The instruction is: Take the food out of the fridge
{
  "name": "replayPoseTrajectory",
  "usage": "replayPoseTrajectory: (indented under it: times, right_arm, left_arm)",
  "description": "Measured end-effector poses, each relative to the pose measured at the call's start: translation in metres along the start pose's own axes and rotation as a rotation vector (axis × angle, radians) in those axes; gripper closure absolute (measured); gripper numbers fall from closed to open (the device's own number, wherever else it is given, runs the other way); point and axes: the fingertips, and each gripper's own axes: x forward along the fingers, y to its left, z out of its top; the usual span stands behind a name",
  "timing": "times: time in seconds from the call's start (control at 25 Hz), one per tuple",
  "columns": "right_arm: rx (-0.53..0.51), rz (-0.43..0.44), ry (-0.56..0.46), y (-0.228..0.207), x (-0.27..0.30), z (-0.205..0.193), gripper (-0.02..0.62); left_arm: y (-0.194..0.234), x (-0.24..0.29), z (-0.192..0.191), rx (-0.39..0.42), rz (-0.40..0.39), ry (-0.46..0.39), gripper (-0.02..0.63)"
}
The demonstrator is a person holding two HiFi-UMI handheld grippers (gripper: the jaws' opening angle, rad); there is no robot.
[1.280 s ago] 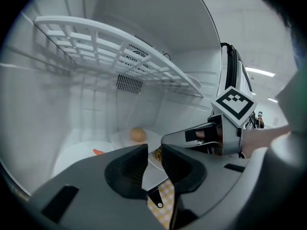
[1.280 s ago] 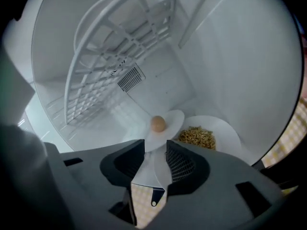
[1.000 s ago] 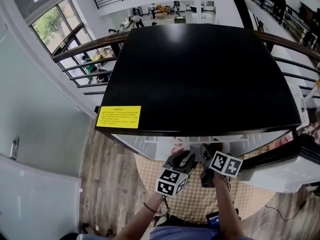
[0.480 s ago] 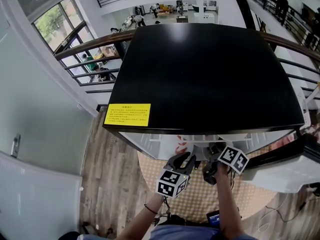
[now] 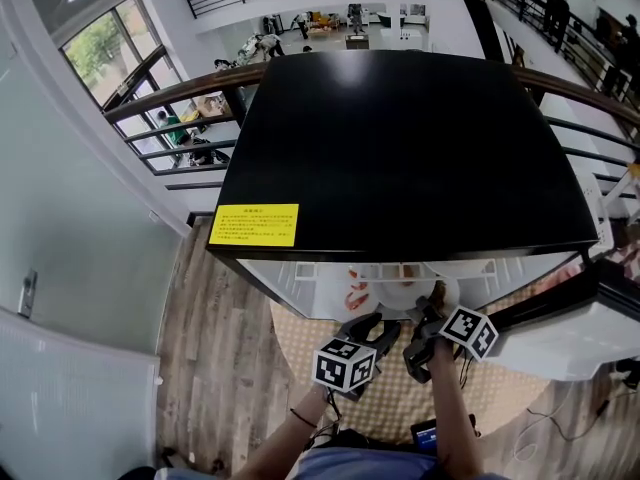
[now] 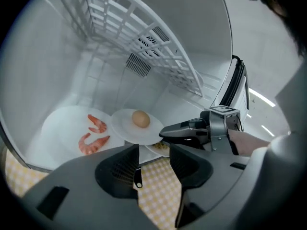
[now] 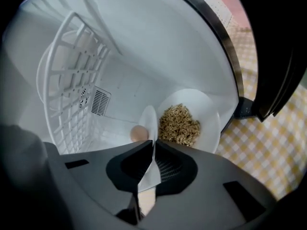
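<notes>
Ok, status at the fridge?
Left gripper just opened, empty. Right gripper just closed on round white egg plate, at its rim. White plate of brown grains close beside.

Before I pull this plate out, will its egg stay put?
The egg lies loose on the smooth plate, so it will probably roll if tilted. The right tool, just closed on the rim alone, may let the plate sag. The egg likely cracks if dropped.

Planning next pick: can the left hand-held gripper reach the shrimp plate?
Probably yes: the left hand-held gripper has just been opening its jaws, nothing between them; the shrimp plate lies unblocked ahead.
</notes>
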Motion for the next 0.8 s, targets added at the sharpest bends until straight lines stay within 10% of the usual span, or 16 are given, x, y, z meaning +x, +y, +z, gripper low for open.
replayPoseTrajectory:
  times: [0.32, 0.8]
  right_arm:
    - [0.004, 0.037, 0.014, 0.011, -0.013, -0.007, 0.574]
    - [0.029, 0.044, 0.050, 0.008, -0.030, -0.019, 0.575]
  left_arm:
    - [0.011, 0.006, -0.019, -0.231, -0.001, -0.006, 0.408]
    - [0.013, 0.013, -0.011, -0.355, -0.041, -0.054, 0.396]
